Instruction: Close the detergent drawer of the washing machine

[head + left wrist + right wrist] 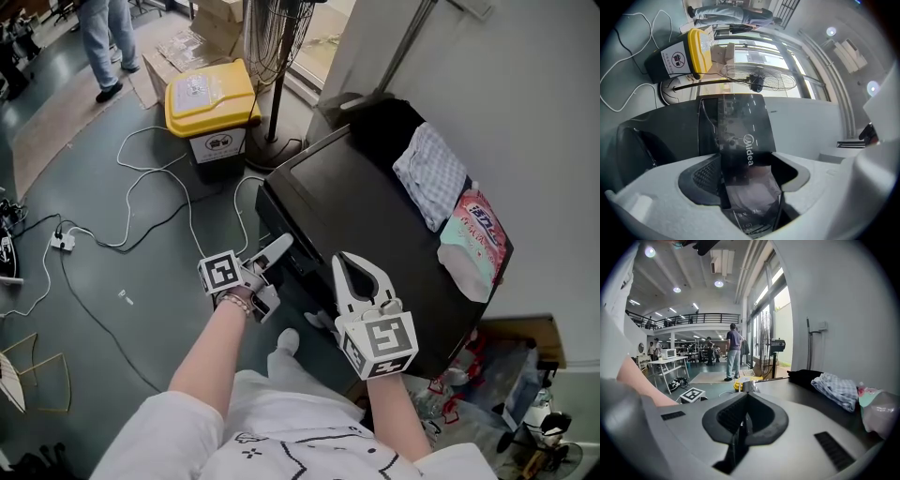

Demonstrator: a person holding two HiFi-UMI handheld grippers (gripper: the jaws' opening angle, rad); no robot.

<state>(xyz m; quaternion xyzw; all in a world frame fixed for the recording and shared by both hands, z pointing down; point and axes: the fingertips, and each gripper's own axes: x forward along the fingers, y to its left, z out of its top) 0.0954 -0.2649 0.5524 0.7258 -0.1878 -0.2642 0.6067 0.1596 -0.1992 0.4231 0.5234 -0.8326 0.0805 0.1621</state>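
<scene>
The brand name "Midea" stands in white letters on the glossy black drawer front (736, 123) of the washing machine (370, 220). A white pictogram label sits on the yellow-lidded bin (689, 54), its print too small to read. The lettering on the pink packet (473, 236) is illegible.

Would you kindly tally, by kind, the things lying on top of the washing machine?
black bundle: 1
checked cloth: 1
printed plastic pouch: 1
Total: 3
</scene>
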